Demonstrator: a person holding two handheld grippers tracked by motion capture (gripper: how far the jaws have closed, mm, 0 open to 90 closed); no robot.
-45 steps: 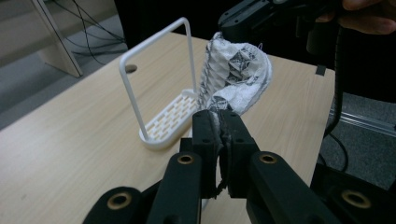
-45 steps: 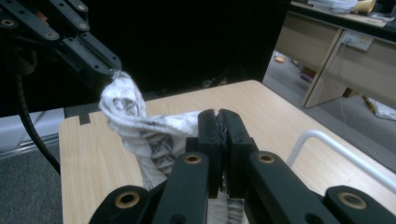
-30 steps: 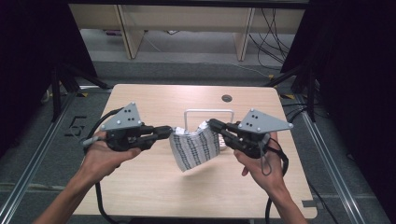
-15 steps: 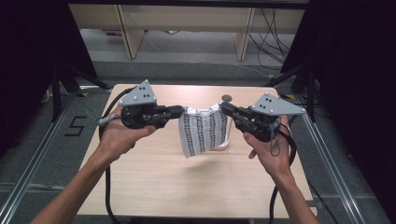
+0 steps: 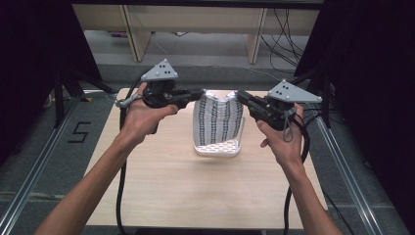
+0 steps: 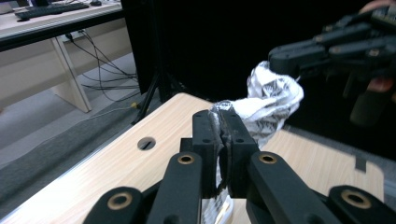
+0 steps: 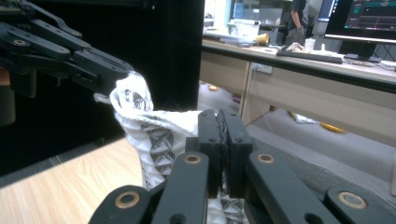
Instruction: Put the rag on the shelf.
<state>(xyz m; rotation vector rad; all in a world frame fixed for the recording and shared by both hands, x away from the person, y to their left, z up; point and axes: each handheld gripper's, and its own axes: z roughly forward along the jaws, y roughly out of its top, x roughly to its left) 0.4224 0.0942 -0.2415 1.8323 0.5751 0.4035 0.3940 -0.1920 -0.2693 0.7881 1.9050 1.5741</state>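
Patterned cloth [image 5: 218, 120] hangs between left gripper [image 5: 198, 94] and right gripper [image 5: 241, 98], each clamped on an upper corner, directly above the white tray [image 5: 219, 147] (long axis vertical)

Counts, quick — 1 patterned cloth [image 5: 218, 120], black-and-white, hanging between the tools. 1 white tray [image 5: 219, 147] under it. 1 wooden table [image 5: 161, 181], w/ 1 round hole [image 6: 146, 143] in its top. 2 grippers — left gripper [image 5: 199, 92] & right gripper [image 5: 241, 97]; 2 grey three-cornered plates, 1 per gripper. 2 hands.
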